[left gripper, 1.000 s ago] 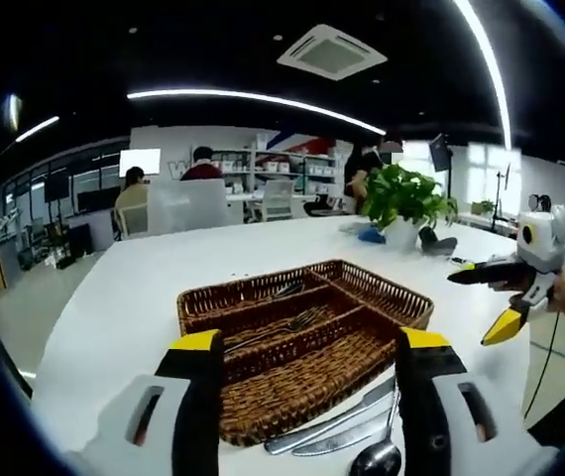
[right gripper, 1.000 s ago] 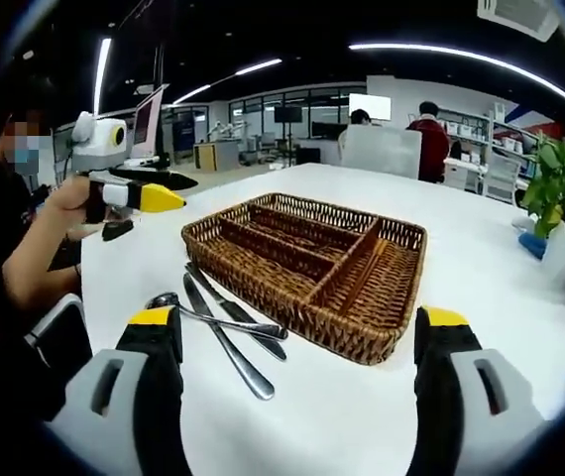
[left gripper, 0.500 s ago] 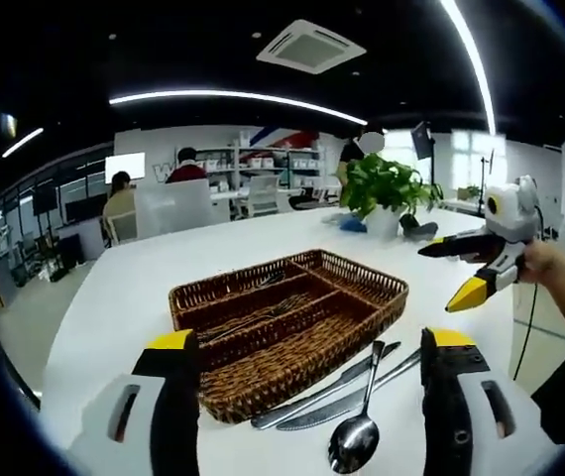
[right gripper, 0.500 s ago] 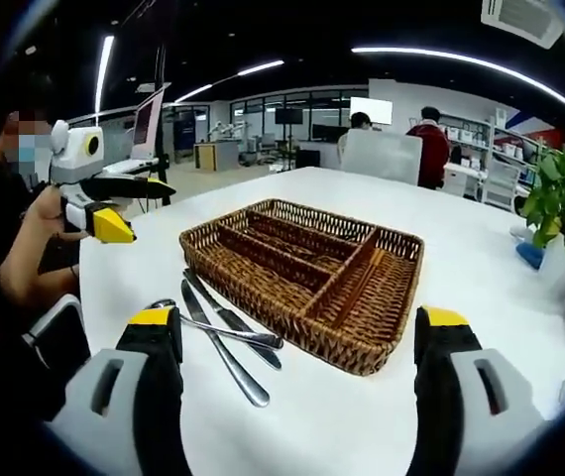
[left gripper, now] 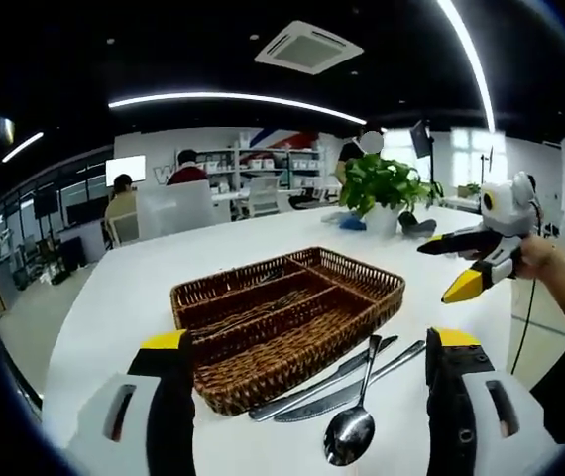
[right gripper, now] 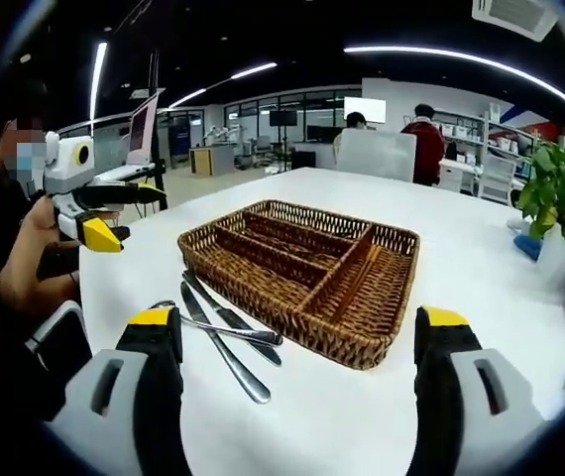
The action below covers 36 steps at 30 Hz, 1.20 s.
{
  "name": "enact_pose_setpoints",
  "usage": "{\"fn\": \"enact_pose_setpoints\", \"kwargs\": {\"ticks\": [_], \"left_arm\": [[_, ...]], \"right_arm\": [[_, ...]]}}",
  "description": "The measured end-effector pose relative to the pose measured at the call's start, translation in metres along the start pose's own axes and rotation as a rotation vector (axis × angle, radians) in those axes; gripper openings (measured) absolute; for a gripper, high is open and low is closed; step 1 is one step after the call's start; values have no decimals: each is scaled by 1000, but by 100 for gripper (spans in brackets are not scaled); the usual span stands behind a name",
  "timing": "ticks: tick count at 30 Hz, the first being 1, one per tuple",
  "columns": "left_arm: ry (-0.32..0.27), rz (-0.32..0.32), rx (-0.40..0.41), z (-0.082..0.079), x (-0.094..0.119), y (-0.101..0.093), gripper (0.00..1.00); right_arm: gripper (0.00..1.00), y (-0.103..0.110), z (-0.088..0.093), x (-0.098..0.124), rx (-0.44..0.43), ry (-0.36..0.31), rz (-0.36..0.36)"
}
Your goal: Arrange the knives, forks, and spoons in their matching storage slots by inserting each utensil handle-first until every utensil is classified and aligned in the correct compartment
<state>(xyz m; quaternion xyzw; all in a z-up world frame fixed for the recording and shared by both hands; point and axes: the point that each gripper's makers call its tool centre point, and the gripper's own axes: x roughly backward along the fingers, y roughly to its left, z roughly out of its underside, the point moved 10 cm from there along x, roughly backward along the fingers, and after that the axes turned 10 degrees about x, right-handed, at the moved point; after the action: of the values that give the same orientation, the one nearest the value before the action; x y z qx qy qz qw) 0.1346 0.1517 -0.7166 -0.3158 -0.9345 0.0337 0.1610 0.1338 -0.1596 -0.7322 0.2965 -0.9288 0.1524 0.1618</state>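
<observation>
A brown wicker cutlery basket with long slots stands on the white table. Forks lie in one of its middle slots. Two knives and a spoon lie on the table beside the basket's long side. My left gripper is open and empty, held back from the basket. My right gripper is also open and empty, in the air short of the basket's end.
A potted green plant and small dark items stand at the table's far side. A person's arm holds the left gripper at the table edge. People, chairs and shelves are far behind the table.
The left view has pulled back, so the knives and spoon now show whole. In the right view the left gripper has dropped lower and leftward. Nothing was grasped.
</observation>
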Motion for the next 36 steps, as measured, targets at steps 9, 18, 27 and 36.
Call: {"fn": "enact_pose_setpoints", "kwargs": {"ticks": [9, 18, 27, 36], "left_arm": [[28, -3, -10, 8, 2, -1, 99], [34, -18, 4, 12, 2, 2, 99], [32, -20, 27, 10, 0, 3, 99], [44, -38, 40, 10, 1, 4, 99]], "right_arm": [[100, 1, 0, 0, -2, -2, 1], [100, 1, -1, 3, -8, -15, 6], [100, 3, -5, 4, 4, -47, -15], [100, 4, -6, 4, 9, -55, -18]]}}
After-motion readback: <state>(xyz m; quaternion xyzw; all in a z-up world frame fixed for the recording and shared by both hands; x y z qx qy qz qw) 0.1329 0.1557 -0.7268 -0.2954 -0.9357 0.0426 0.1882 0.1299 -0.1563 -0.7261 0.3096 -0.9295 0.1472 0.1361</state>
